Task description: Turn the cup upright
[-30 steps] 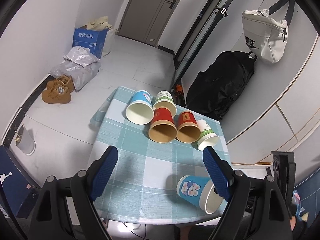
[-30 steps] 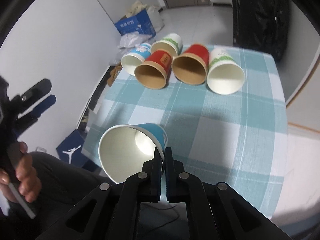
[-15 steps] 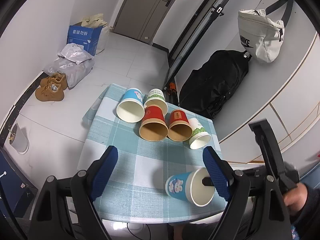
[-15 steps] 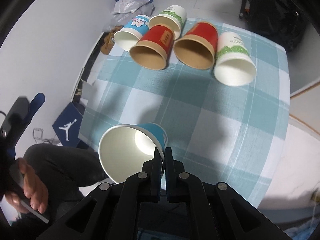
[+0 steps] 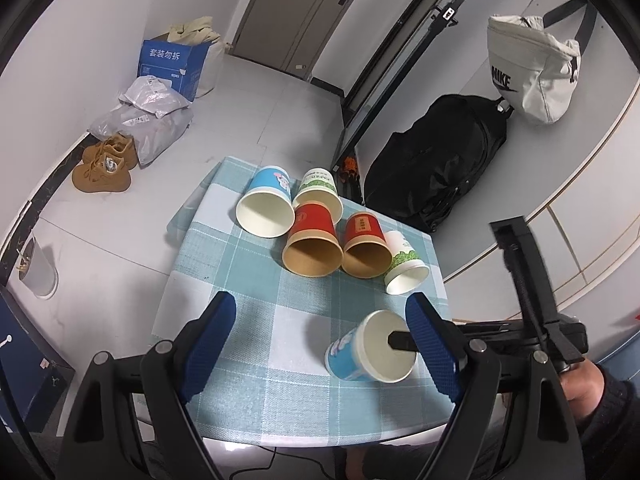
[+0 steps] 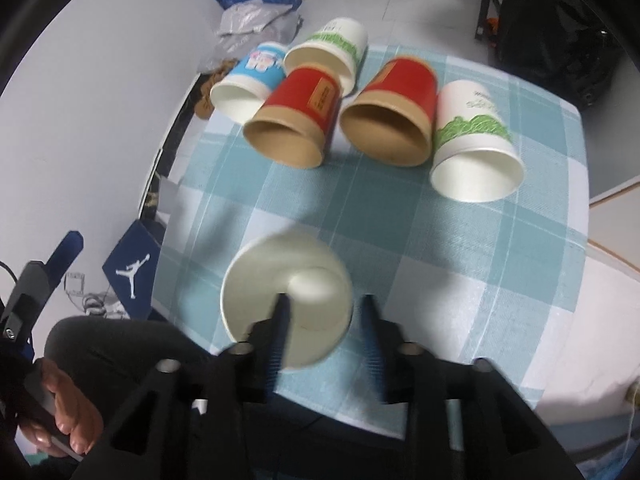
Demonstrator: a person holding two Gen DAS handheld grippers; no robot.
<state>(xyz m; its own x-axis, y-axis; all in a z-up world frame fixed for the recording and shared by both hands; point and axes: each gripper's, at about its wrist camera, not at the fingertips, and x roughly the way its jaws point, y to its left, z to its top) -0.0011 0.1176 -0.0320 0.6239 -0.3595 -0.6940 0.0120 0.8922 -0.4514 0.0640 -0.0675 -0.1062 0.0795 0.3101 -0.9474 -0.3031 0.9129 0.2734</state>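
In the left wrist view, a table (image 5: pixel 224 264) covered with a teal and white checked cloth is seen from above. The left gripper (image 5: pixel 320 334) is held over the near half of the table with its blue-padded fingers (image 5: pixel 214 336) spread wide and nothing between them. A blue cup (image 5: pixel 370 348) with a cartoon print is seen near the right front corner of the cloth, tilted, with its white mouth turned toward the camera. A dark finger of the right gripper (image 5: pixel 402 340) is reached into that mouth from the right. Farther back, five cups are laid on their sides in a loose row: a second blue cup (image 5: pixel 266 202), a green and white cup (image 5: pixel 318 192), two red cups (image 5: pixel 312 240) with brown insides, and another white cup (image 5: pixel 404 262) with a green band. On the floor beyond, a blue box (image 5: pixel 172 66), grey plastic bags (image 5: pixel 148 120) and brown shoes (image 5: pixel 106 164) are seen at the left, a black backpack (image 5: pixel 434 164) and a pale hanging bag (image 5: pixel 532 76) at the right.

In the right wrist view, which is blurred, the blue cup (image 6: pixel 286 300) is seen mouth-on at the near edge of the table (image 6: pixel 460 264). The right gripper (image 6: pixel 324 304) is parted by a moderate gap: its left finger (image 6: pixel 280 316) lies inside the mouth, the other outside the cup's right wall, so the wall is straddled. Whether the pads are pressed on the wall cannot be told. The five lying cups are seen beyond. The left gripper (image 6: pixel 48 264) is visible at the left edge.
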